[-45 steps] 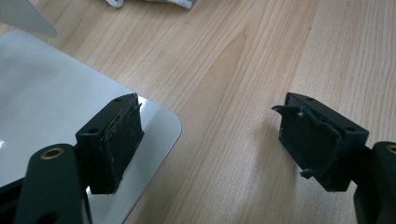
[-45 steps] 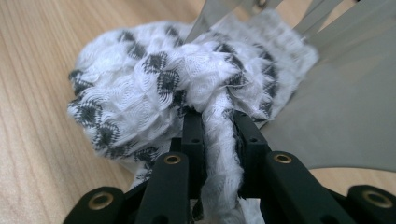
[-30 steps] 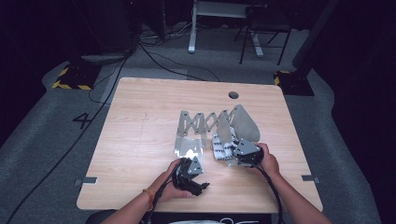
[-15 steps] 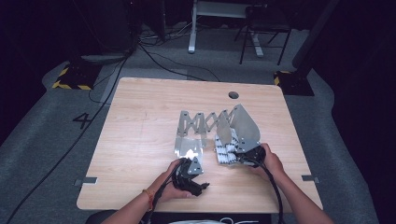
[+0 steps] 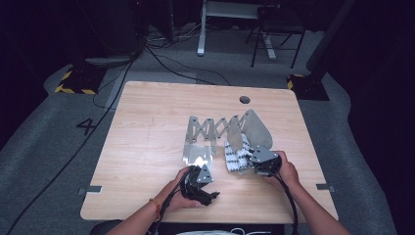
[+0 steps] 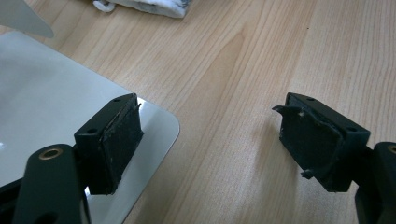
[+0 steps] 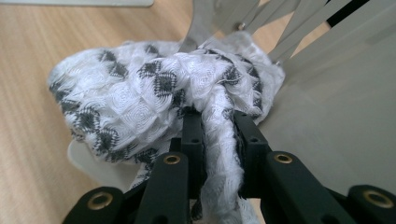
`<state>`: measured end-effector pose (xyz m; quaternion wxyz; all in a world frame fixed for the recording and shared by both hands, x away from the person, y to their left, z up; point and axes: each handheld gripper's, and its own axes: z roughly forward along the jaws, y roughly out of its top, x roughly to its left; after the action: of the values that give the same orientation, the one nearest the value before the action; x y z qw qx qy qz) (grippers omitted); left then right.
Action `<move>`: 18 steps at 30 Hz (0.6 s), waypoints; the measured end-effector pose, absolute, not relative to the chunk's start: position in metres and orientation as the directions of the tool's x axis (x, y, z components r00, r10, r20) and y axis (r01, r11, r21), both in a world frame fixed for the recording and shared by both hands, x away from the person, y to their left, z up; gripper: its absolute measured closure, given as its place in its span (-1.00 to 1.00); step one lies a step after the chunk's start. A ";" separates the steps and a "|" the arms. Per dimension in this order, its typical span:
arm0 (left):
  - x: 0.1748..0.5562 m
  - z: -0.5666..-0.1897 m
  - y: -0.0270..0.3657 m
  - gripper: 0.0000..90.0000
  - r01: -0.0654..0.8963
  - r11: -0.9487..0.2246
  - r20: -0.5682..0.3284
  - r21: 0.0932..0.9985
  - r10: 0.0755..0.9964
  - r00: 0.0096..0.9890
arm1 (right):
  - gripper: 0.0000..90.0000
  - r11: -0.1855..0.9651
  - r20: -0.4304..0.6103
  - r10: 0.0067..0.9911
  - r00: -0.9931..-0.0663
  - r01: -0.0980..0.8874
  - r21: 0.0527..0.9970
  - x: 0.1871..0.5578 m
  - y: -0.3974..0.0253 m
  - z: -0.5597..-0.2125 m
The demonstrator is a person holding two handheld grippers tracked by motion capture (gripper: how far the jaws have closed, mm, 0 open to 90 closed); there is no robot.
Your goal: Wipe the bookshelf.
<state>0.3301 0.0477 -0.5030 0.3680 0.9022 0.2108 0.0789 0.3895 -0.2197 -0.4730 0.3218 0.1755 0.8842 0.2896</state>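
A white cloth with a black diamond pattern [image 5: 236, 155] [image 7: 154, 98] lies bunched at the right end of a folding metal scissor rack [image 5: 218, 128]. My right gripper [image 5: 264, 161] [image 7: 218, 135] is shut on a fold of that cloth, beside the rack's upright grey plate [image 7: 341, 107]. My left gripper [image 5: 199, 183] [image 6: 210, 140] stands open near the table's front edge, nothing between its jaws. One of its pads hangs over the rounded corner of the rack's flat shiny plate [image 6: 51, 112] [image 5: 197, 154]. An edge of the cloth [image 6: 144, 7] lies beyond it.
The light wooden table [image 5: 147, 127] has a round cable hole [image 5: 244, 99] at the back right. Grey floor with cables, a desk leg and a chair surrounds it. Both forearms enter from the front edge.
My right gripper has drawn slightly toward the front right with the cloth in it. The left gripper has stayed put.
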 end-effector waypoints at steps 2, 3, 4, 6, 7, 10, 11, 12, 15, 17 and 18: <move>0.330 -0.503 0.048 -0.54 0.323 -0.641 -0.013 0.696 0.439 0.899 | 0.72 0.765 -0.472 0.507 -0.722 0.125 0.631 0.392 -0.218 -0.475; 0.330 -0.503 0.048 -0.54 0.322 -0.640 -0.013 0.697 0.439 0.899 | 0.72 0.771 -0.477 0.501 -0.722 0.123 0.624 0.393 -0.217 -0.476; 0.330 -0.503 0.048 -0.54 0.322 -0.640 -0.013 0.698 0.439 0.899 | 0.71 0.775 -0.476 0.499 -0.724 0.128 0.618 0.395 -0.215 -0.479; 0.330 -0.503 0.048 -0.54 0.322 -0.640 -0.013 0.697 0.438 0.899 | 0.71 0.787 -0.468 0.491 -0.734 0.144 0.600 0.397 -0.213 -0.484; 0.330 -0.503 0.048 -0.54 0.322 -0.640 -0.013 0.697 0.438 0.899 | 0.70 0.792 -0.467 0.486 -0.739 0.146 0.593 0.398 -0.212 -0.487; 0.330 -0.503 0.048 -0.54 0.322 -0.638 -0.012 0.699 0.439 0.898 | 0.71 0.801 -0.459 0.478 -0.748 0.158 0.577 0.401 -0.212 -0.490; 0.330 -0.503 0.048 -0.54 0.322 -0.638 -0.012 0.699 0.440 0.898 | 0.71 0.802 -0.455 0.479 -0.751 0.164 0.574 0.401 -0.212 -0.491; 0.330 -0.503 0.048 -0.54 0.322 -0.638 -0.012 0.699 0.440 0.898 | 0.71 0.803 -0.450 0.478 -0.754 0.167 0.572 0.402 -0.212 -0.491; 0.330 -0.503 0.048 -0.54 0.324 -0.641 -0.013 0.696 0.440 0.898 | 0.71 0.795 -0.419 0.484 -0.768 0.187 0.577 0.402 -0.215 -0.490; 0.329 -0.503 0.048 -0.54 0.323 -0.641 -0.013 0.696 0.440 0.898 | 0.71 0.800 -0.401 0.476 -0.783 0.195 0.568 0.401 -0.217 -0.488; 0.329 -0.503 0.048 -0.54 0.324 -0.640 -0.013 0.696 0.440 0.898 | 0.71 0.802 -0.390 0.469 -0.792 0.198 0.564 0.400 -0.219 -0.487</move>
<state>0.3294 0.0479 -0.5030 0.3674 0.9022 0.2115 0.0792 0.4001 -0.2186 -0.4869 0.2654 0.1831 0.9114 0.2559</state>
